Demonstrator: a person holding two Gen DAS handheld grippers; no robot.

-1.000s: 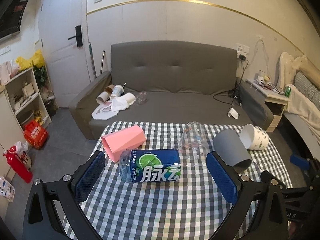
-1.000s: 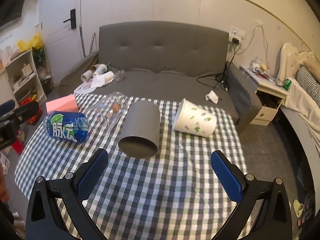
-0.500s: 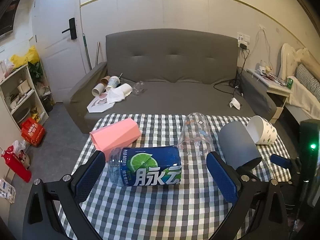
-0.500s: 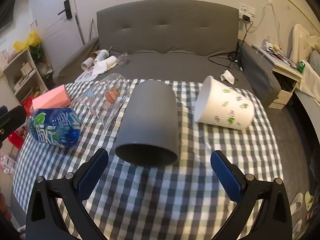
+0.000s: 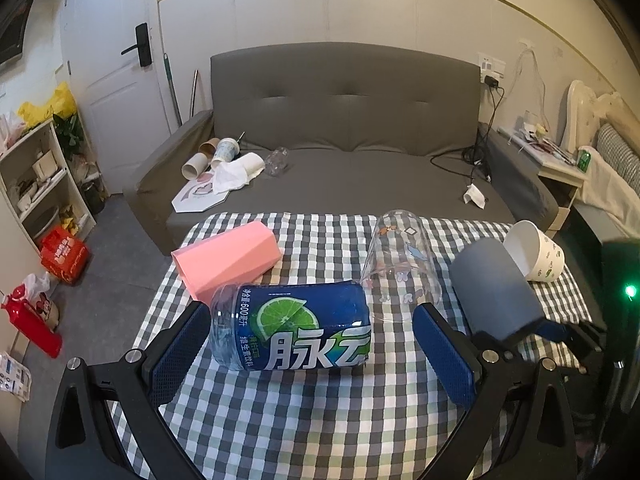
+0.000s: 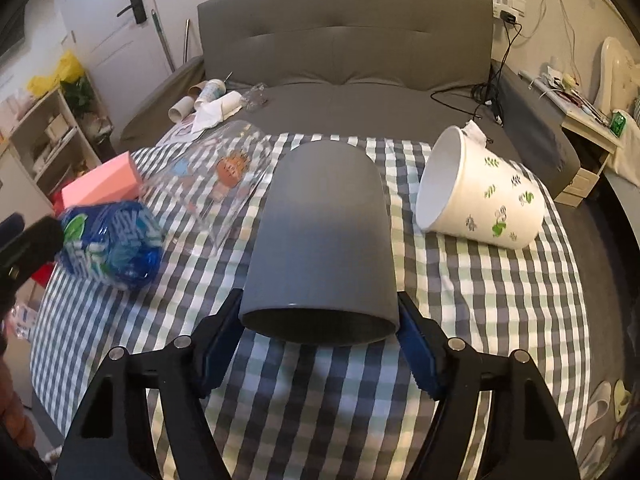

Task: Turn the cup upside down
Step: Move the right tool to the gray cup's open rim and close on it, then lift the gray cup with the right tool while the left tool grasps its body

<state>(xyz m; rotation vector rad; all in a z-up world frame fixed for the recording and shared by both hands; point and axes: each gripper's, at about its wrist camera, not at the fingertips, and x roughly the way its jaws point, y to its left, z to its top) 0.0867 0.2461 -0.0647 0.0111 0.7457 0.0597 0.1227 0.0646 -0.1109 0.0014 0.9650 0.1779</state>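
Observation:
A grey cup [image 6: 324,236] lies on its side on the checkered table [image 6: 480,320], its open mouth toward me. My right gripper [image 6: 320,320] has closed onto the cup's rim, one blue pad touching each side. The grey cup also shows in the left wrist view [image 5: 494,290] with the right gripper's tip [image 5: 552,330] at its mouth. My left gripper [image 5: 312,356] is open and empty, its pads on either side of a blue bottle [image 5: 292,330] lying on its side, not touching it.
A clear glass cup [image 6: 216,184], a white leaf-print cup [image 6: 480,196] and a pink box [image 6: 104,184] lie on the table. A grey sofa [image 5: 344,136] with paper cups stands behind. A shelf [image 5: 36,184] is at left, a bedside table [image 5: 560,168] at right.
My right gripper has moved forward to the grey cup and closed from wide open onto its rim. My left gripper has come a little closer to the blue bottle and stays open.

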